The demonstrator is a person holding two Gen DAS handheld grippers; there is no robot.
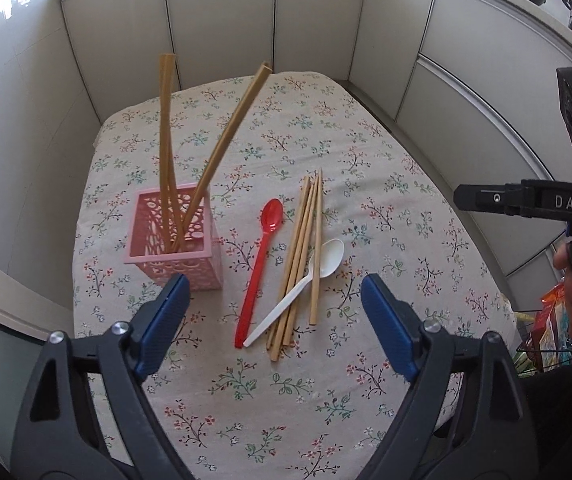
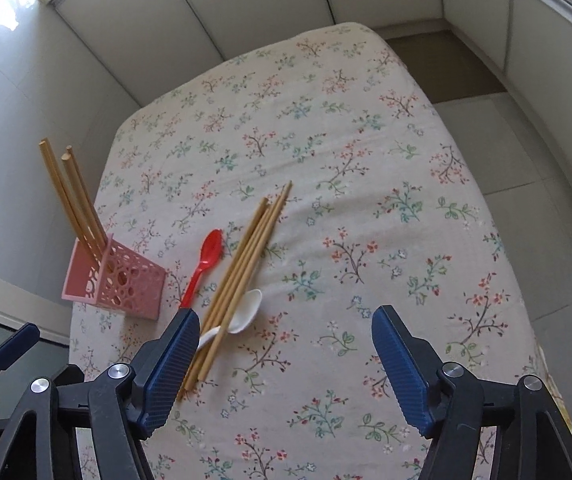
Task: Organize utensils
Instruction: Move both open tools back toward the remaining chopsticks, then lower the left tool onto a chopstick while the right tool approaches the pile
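Here the loose chopsticks (image 1: pixel 299 264) lie lengthwise near-to-far on the counter (image 1: pixel 385 184), right of the pink holder (image 1: pixel 174 240), between the wide-open, empty left hand-held gripper (image 1: pixel 274 320) fingers; the right hand-held gripper (image 2: pixel 286 360), also open and empty, hangs slightly right of them.

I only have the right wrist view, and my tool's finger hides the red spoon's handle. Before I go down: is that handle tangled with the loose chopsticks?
Observer: No. The left wrist view shows the whole red spoon. It lies apart from the loose chopsticks, between them and the pink holder.
Operator: And the white spoon's handle?
Observer: The white spoon slants across the near part of the bundle. Its handle end reaches almost to the red spoon's handle end.
Operator: Is the left tool holding anything?
Observer: No, the left tool is open above the spoons, and nothing is held between its fingers.
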